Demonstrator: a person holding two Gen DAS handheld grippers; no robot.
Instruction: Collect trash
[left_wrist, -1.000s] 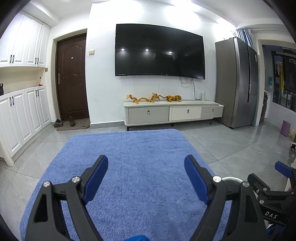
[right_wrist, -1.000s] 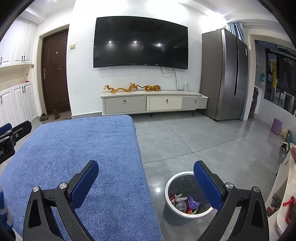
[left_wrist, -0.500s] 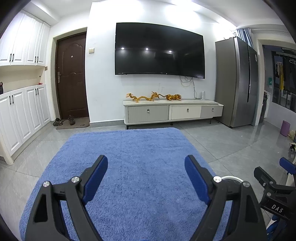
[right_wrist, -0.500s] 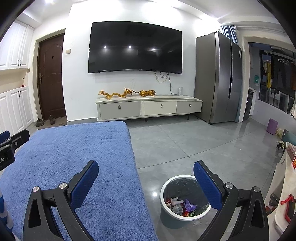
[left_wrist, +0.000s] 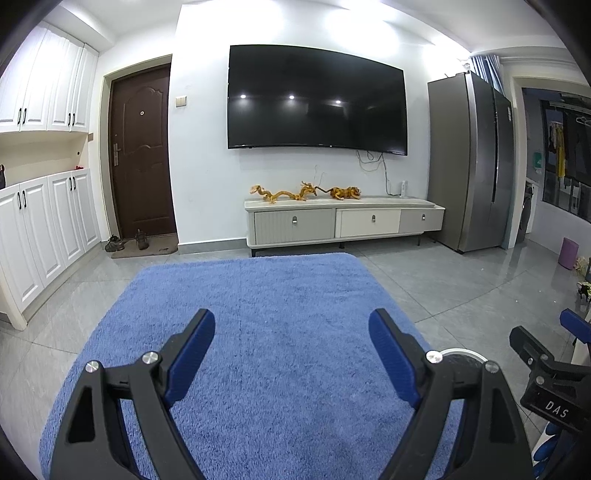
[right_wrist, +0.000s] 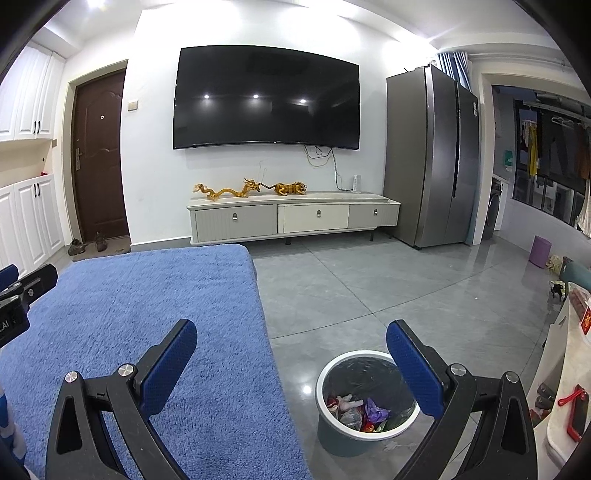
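The blue rug (left_wrist: 266, 332) covers the left of the floor and shows no litter, nor do the grey tiles (right_wrist: 388, 288) to its right. The trash bin (right_wrist: 334, 439) stands near, just right of the rug's edge, with wrappers (right_wrist: 356, 410) already inside. Both the left claw (left_wrist: 291, 354) and right claw (right_wrist: 291, 363) gape wide, empty. Collecting looks finished, or nearly so.

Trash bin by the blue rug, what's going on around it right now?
A person holds two sets of tongs over the blue rug, and both are open and empty: the left tongs and the right tongs. The trash bin stands on the grey floor just beside the rug's edge, with wrappers and scraps already inside. No loose trash shows on the rug.
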